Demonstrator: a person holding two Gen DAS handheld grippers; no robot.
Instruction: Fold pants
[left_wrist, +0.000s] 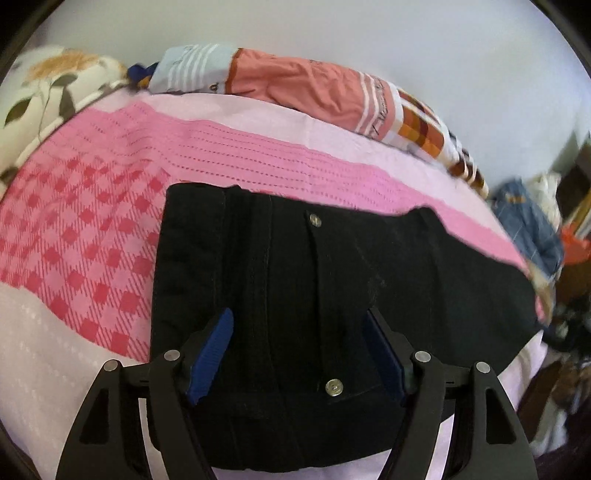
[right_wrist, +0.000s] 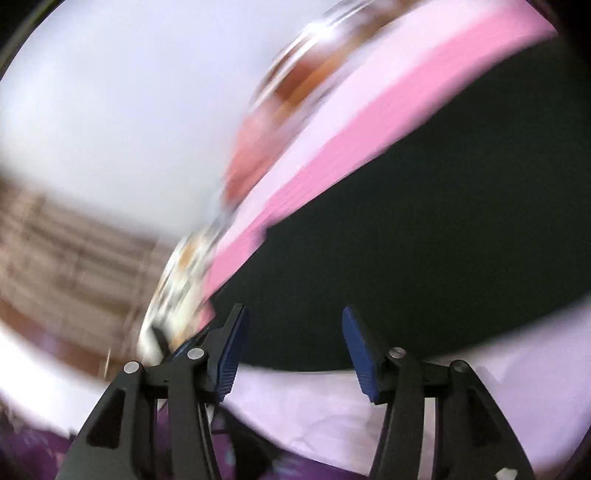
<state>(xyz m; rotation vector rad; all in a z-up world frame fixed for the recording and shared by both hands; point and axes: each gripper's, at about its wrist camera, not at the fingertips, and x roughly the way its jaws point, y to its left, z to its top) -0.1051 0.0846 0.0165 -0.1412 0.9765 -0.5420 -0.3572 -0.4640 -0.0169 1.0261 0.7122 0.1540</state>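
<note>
Black pants (left_wrist: 332, 280) lie folded flat on the pink bed cover (left_wrist: 92, 236), with two metal buttons showing. My left gripper (left_wrist: 299, 354) is open, its blue pads (left_wrist: 212, 350) standing apart just above the near part of the pants, holding nothing. In the right wrist view the picture is heavily motion-blurred; the pants (right_wrist: 424, 240) show as a dark mass on the pink cover (right_wrist: 332, 147). My right gripper (right_wrist: 293, 350) is open and empty, near the pants' near edge.
Folded patterned bedding (left_wrist: 325, 92) lies along the far side of the bed, a floral pillow (left_wrist: 48, 92) at the far left. Blue denim and clutter (left_wrist: 532, 236) sit beyond the bed's right edge. A white wall is behind.
</note>
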